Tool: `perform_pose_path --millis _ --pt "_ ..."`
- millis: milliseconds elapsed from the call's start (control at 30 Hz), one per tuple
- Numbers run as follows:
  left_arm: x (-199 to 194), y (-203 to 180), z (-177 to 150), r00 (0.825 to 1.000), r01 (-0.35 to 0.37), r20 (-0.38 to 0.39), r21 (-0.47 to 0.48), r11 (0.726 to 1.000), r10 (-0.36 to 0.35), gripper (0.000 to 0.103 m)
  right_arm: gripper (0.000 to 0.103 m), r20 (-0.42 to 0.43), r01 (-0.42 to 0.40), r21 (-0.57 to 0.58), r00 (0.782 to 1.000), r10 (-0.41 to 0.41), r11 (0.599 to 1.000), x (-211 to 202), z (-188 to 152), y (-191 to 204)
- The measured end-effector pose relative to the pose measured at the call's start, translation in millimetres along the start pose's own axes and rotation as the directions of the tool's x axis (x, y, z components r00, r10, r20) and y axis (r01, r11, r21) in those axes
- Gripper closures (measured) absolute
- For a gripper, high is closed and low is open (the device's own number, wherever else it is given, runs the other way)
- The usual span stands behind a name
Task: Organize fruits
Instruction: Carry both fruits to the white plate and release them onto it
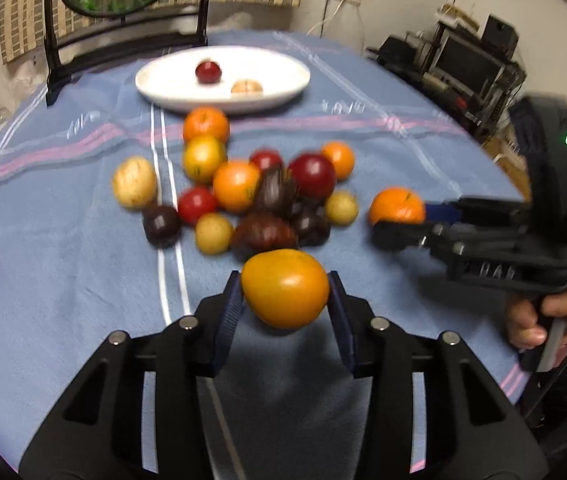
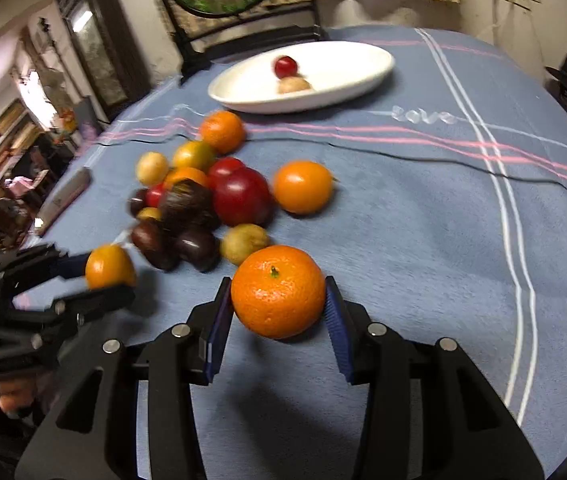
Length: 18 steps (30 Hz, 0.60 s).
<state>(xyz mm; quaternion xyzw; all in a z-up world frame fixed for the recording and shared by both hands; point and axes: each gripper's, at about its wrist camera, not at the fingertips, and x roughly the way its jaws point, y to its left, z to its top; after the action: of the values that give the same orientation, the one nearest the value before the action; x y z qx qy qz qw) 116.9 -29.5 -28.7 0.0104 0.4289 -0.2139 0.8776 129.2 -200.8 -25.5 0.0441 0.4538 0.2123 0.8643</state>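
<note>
Both grippers (image 1: pixel 285 304) (image 2: pixel 279 306) clamp fruit — seemingly lifted — yellow-orange fruit (image 1: pixel 285 294), tangerine (image 2: pixel 278 291).

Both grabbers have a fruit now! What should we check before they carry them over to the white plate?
1. Left gripper shut on the yellow-orange fruit, pads on both sides: ok.
2. Right gripper shut on the tangerine: ok.
3. Both fruits lifted off the blue tablecloth, shadows underneath: ok.
4. White plate has free space; only a red fruit and a tan fruit lie in it: ok.
5. Fruit pile sits between the left gripper and the plate: not ok; go over it.
6. Grip firmness: cannot tell.
</note>
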Motion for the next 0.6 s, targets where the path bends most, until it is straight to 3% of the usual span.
perform_pose_path --millis 167,333,467,600 --pt "-10 19 58 0.995 -0.034 0.089 0.015 0.999 0.032 0.060 0.058 0.102 -0.012 -0.062 0.995 0.018 0.998 -10 42 14" --pt "26 49 135 0.990 -0.086 0.108 -0.008 0.996 0.086 0.060 0.058 0.189 0.006 -0.031 0.982 0.000 1.000 8 108 2" --pt "83 78 188 0.992 -0.121 0.039 -0.049 0.991 0.123 0.060 0.058 0.173 0.062 0.029 0.983 -0.066 0.998 49 157 -21" --pt "125 92 209 0.989 -0.148 -0.033 -0.050 0.988 0.147 0.060 0.058 0.103 0.086 0.103 0.990 -0.097 0.991 90 188 -49"
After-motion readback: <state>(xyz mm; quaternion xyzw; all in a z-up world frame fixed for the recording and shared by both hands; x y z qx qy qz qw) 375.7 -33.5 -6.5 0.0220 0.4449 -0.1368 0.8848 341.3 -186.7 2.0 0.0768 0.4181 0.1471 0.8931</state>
